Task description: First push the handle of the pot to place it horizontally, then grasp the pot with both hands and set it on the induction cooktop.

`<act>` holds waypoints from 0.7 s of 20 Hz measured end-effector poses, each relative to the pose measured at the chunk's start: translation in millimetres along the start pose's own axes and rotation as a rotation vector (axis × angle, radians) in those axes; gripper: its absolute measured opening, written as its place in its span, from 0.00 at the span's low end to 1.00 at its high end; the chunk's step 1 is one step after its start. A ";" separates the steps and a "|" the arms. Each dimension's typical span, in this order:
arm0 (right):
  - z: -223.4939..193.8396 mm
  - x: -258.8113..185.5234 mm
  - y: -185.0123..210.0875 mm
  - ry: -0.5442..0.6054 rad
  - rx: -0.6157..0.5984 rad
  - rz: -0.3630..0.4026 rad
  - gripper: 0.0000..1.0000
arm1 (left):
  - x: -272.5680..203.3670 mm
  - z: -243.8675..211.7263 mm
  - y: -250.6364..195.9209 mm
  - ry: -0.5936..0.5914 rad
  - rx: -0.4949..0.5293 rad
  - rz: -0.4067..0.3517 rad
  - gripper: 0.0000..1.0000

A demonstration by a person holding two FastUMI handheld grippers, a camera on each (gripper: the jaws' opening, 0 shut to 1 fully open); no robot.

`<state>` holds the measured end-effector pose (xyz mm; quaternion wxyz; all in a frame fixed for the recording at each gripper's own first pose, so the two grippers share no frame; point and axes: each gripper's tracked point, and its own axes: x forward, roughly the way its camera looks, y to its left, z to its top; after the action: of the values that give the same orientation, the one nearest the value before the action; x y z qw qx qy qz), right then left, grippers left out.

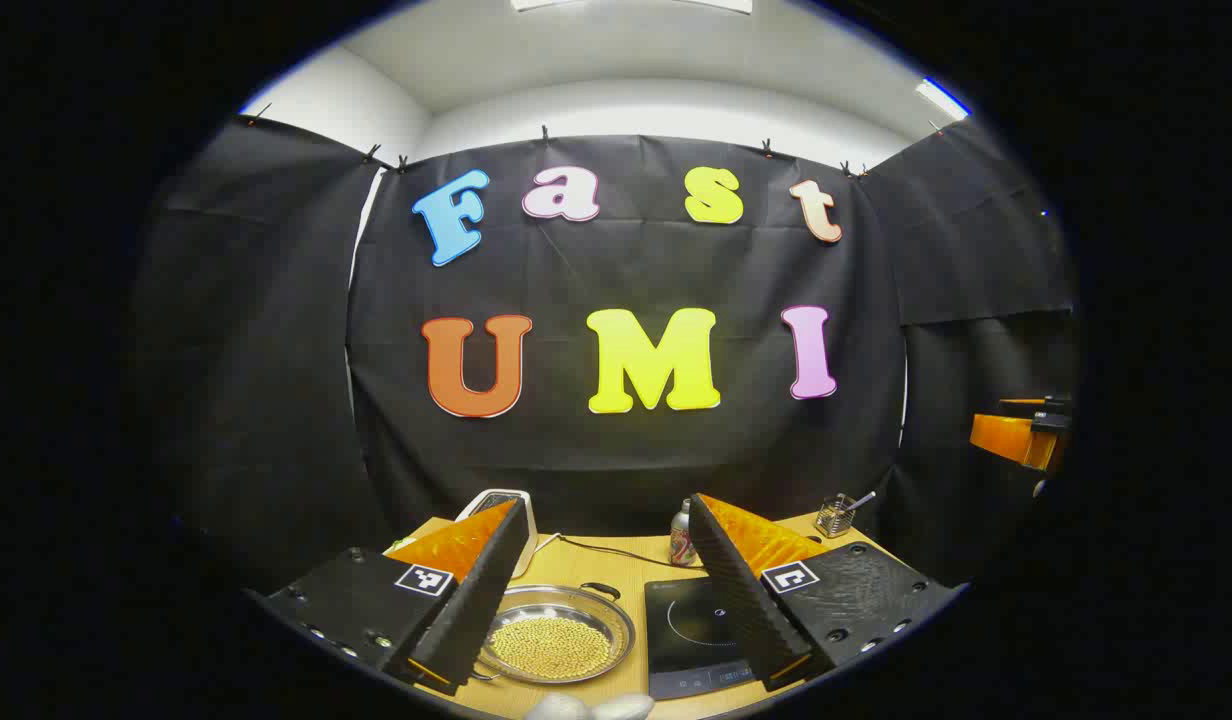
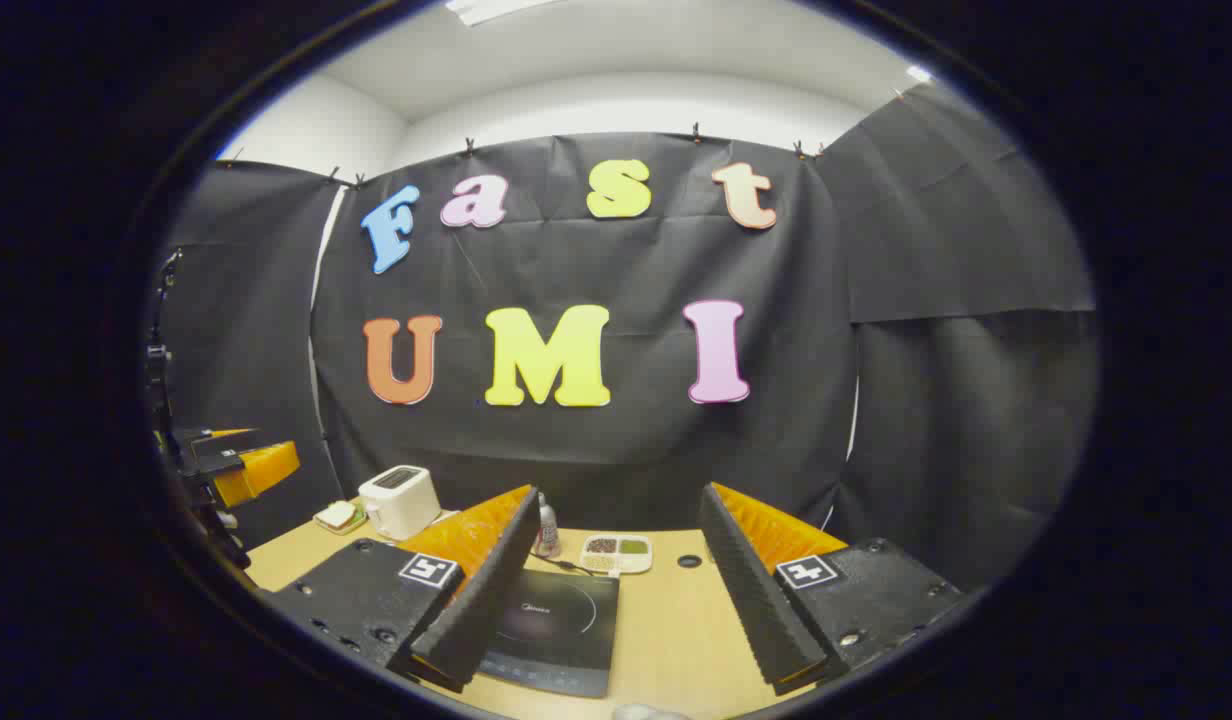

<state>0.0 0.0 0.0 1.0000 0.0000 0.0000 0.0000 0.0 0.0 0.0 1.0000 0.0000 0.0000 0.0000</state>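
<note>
1. My left claw (image 1: 608,590) hangs above the near edge of the table (image 1: 616,565), fingers spread wide and holding nothing. I judge that's the ready stance: nothing is touched yet.

2. The pot (image 1: 556,634) sits on the table just below and ahead of that claw, a shallow steel pan with yellowish grains in it. It lies between my spread fingers in the left gripper view, nearer the left one.

3. A dark handle (image 1: 600,589) shows at the pot's far rim. Another may sit at the near rim, but my finger hides that side, so I cannot tell how the handles lie.

4. The cooktop (image 1: 688,635) is just beside the pot, on its right, bare on top. That short hop looks like the reason the two are set side by side.

5. My right claw (image 2: 618,585) is also spread and empty, hanging over the cooktop (image 2: 556,628) and the bare table to its right (image 2: 666,630).

6. I'd say the handle push comes first, and the left claw is the closer one for it.

7. Toaster (image 2: 400,500), bottle (image 2: 546,528) and a small tray (image 2: 616,553) stand at the back, well clear of the path.
</note>
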 end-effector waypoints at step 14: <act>-8.5 -27.3 2.9 0.013 0.004 0.018 1.00 | -24.8 1.0 0.3 -0.017 0.013 -0.008 0.96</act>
<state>-27.3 2.9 -8.5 0.9999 0.0018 0.0066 0.0092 -24.8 0.3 1.0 0.9999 0.0063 -0.0083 -0.0038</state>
